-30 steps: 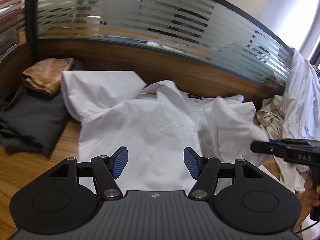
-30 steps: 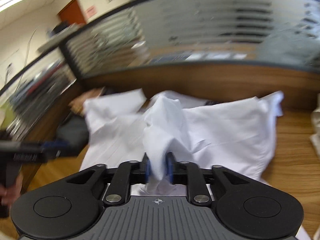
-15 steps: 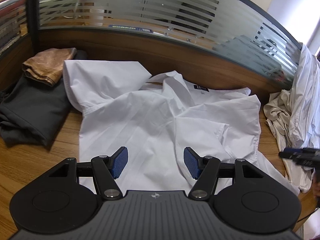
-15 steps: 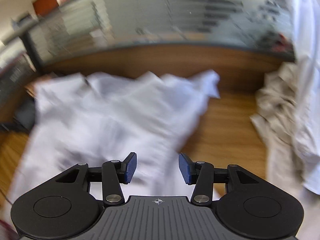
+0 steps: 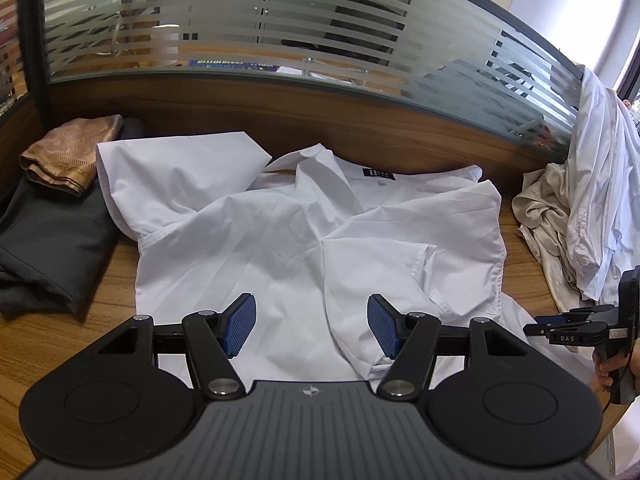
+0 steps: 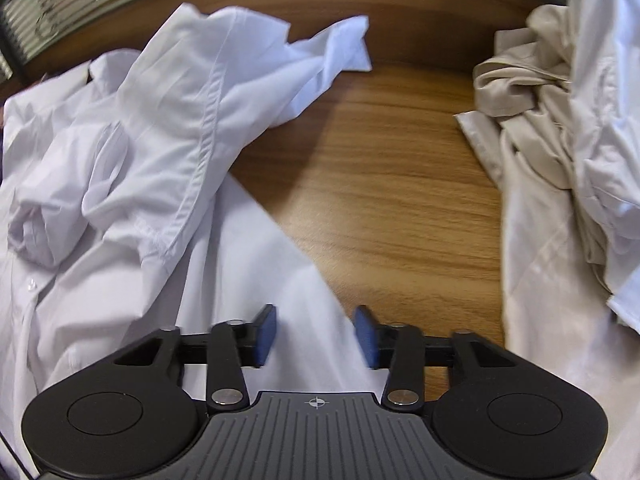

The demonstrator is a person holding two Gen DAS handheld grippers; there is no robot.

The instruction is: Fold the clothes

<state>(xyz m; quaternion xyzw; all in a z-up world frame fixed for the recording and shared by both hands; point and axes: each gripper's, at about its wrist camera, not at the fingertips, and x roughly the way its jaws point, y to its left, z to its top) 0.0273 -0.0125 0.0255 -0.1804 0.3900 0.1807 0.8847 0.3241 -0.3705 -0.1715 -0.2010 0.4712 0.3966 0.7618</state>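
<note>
white shirt (image 5: pixel 280 240) spread mid-frame on the bench (image 6: pixel 380 160), one sleeve folded in. right gripper (image 6: pixel 316 338) closing over its lower hem, nothing pinched yet; should seat deeper. left gripper (image 5: pixel 310 326) released, hovering.

The letters "DAS" stand in pale print on the black body of the right tongs (image 5: pixel 538 330), seen at the right edge of the left wrist view, gripped from below by a hand (image 5: pixel 610 366). A small dark label (image 5: pixel 378 173) sewn inside the collar of the white shirt (image 5: pixel 280 240), upper middle of the same view, carries pale marks too small to read. Behind the striped glass partition (image 5: pixel 280 20), a blue strip (image 5: pixel 236 64) bears pale lettering that cannot be made out. The right wrist view shows no writing that can be read.
</note>
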